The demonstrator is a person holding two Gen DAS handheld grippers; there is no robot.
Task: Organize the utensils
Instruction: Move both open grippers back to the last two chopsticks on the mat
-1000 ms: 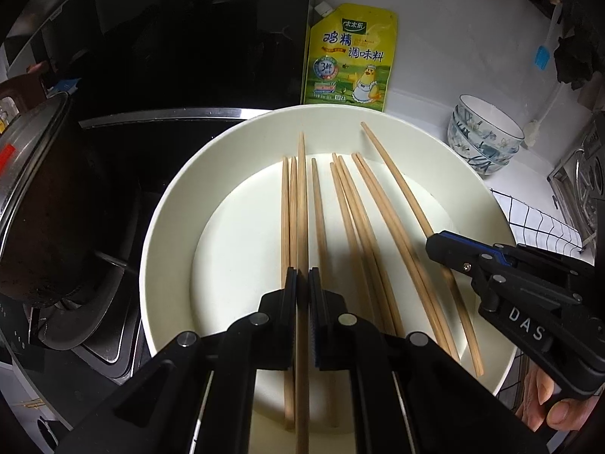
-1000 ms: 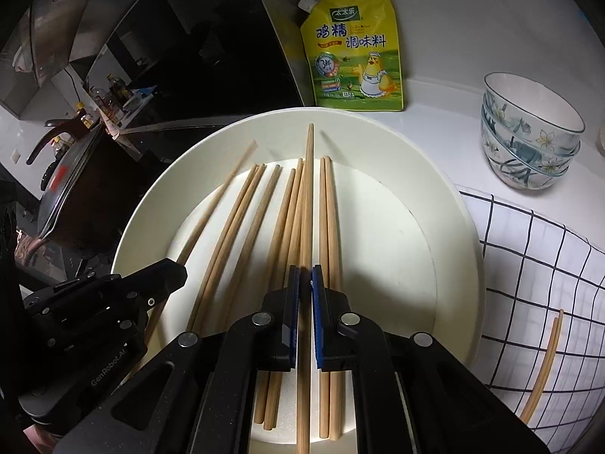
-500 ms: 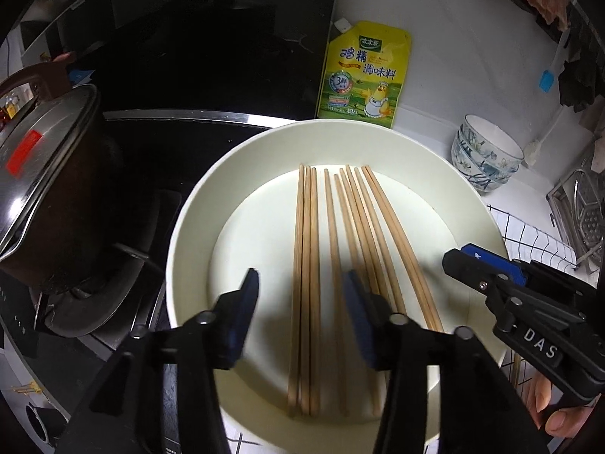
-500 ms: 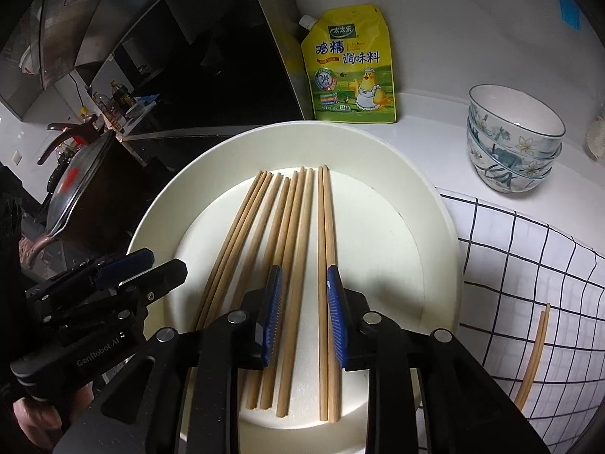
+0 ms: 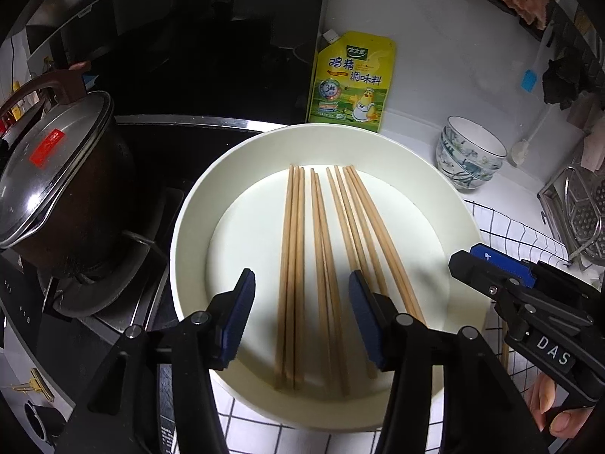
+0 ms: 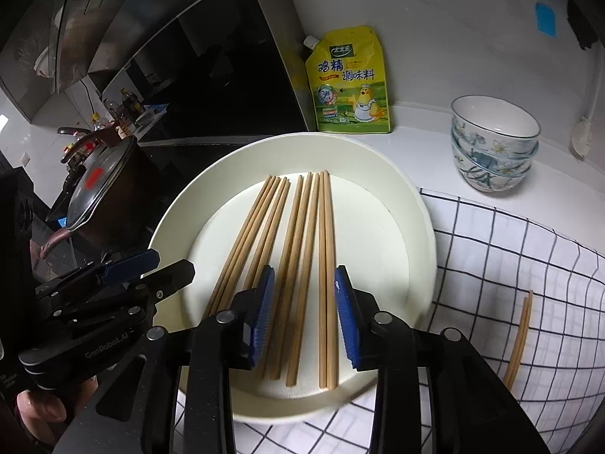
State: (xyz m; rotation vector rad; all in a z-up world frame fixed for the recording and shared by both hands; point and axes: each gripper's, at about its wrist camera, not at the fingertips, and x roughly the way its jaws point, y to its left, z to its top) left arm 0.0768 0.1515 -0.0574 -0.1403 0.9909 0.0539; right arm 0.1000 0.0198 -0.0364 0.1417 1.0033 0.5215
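Desk (image 6: pixel 423 143): white surface, partly covered at the right by a white cloth (image 6: pixel 529 265) with a black grid.

Cooker (image 5: pixel 181 140): dark glossy top at the left of the desk, bearing a dark pot (image 5: pixel 64 196) with a glass lid and a red label.

Plate (image 5: pixel 427 174): large, round, cream, with a raised rim; its near edge lies over the cloth and its far edge is near the cooker.

Left tongs (image 5: pixel 300 325): black, with blue pads, hovering over the near half of the plate. The jaws have just been opening and stand well apart, gripping nothing; several chopsticks lie on the plate below the gap, untouched by the pads.

Right tongs (image 6: pixel 302 314): same make, beside the left pair and over the near right part of the plate. The jaws have just been opening to a narrower gap, also holding nothing; chopsticks lie on the plate beneath.

Seasoning pouch (image 6: pixel 349 83): yellow-green, spouted, upright against the wall behind the plate.

Bowls (image 6: pixel 493 143): stack of floral-patterned bowls, right of the pouch, apart from the plate.

Chopsticks (image 5: pixel 321 265): about ten, light wood, lying flat in the plate's well in three loose groups, roughly parallel and pointing away from the tongs.

Stray chopsticks (image 6: pixel 520 336): a pair on the cloth, right of the plate and apart from it.
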